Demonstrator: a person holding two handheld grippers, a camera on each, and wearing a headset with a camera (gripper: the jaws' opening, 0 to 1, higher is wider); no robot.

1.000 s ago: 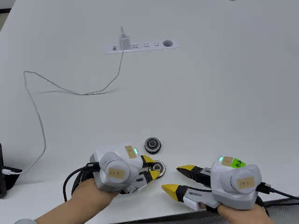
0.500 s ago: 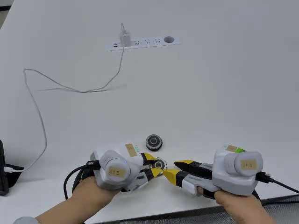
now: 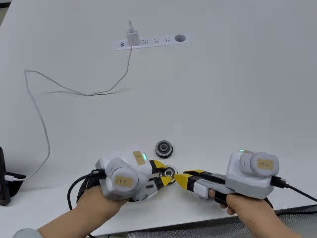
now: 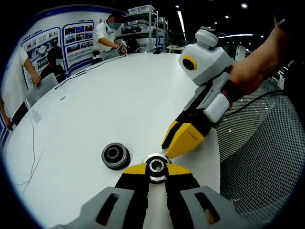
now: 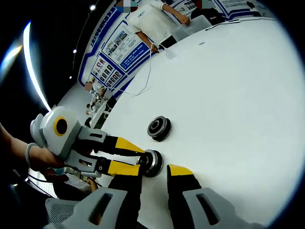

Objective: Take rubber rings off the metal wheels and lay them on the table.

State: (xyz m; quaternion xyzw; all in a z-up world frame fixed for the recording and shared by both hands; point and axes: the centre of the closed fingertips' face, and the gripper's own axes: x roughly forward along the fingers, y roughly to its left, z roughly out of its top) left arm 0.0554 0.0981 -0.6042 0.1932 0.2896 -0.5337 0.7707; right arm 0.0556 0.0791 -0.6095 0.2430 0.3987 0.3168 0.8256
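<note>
Clamping one metal wheel (image 3: 169, 173) in its jaws, the left gripper (image 3: 166, 176) faces the right gripper (image 3: 182, 177) — jaws part-open, empty, tips beside it; second wheel (image 3: 164, 148) nearby.

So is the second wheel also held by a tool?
No, the second wheel lies free on the table, apart from the left tool, which is shut on the other wheel.

This is an open-plan lab or office hall. A long white surface (image 3: 223, 99) has a power strip (image 3: 151, 41) lying on it. Blue display boards (image 4: 76, 36) line the wall, and a metal shelving rack (image 4: 145, 24) holds boxes. Strip lights (image 4: 181, 19) hang on a dark ceiling, and other people (image 4: 107, 36) work at the far end.
</note>
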